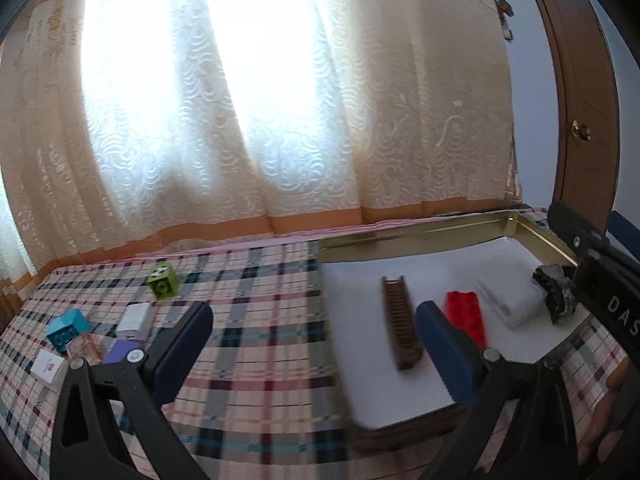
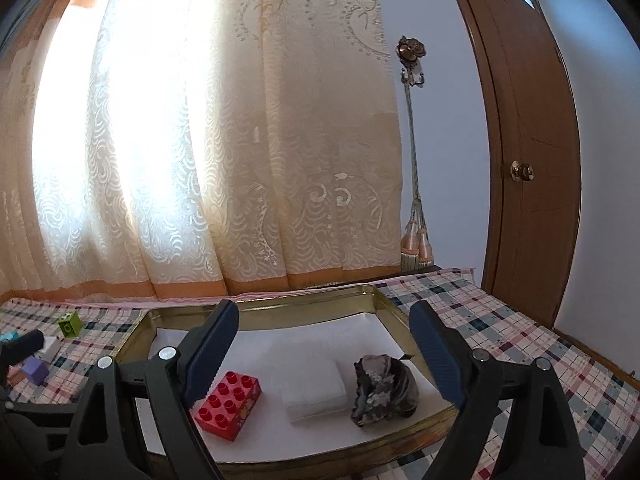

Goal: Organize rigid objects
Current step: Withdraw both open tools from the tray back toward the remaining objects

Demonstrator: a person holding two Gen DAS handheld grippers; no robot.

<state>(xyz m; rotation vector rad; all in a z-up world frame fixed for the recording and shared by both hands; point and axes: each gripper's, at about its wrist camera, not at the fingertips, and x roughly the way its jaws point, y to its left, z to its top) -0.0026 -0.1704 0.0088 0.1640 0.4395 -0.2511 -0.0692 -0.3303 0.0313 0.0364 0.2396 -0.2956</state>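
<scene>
The left hand-held gripper [image 1: 314,344] is spread with nothing between its fingers, above a bare stretch of the plaid surface [image 1: 256,360]. To its left lie a green block [image 1: 162,282], a teal block [image 1: 66,330], a white box [image 1: 134,320] and a purple block [image 1: 122,351], loosely grouped near the surface's left edge. The right hand-held gripper [image 2: 324,360] is also spread and holds nothing, over the gold-rimmed tray [image 2: 256,314]. Inside the tray, a red brick [image 2: 228,406], a white pad [image 2: 310,394] and a dark rock [image 2: 384,390] sit in a row near the front rim; a brown comb [image 1: 402,322] lies left of them.
</scene>
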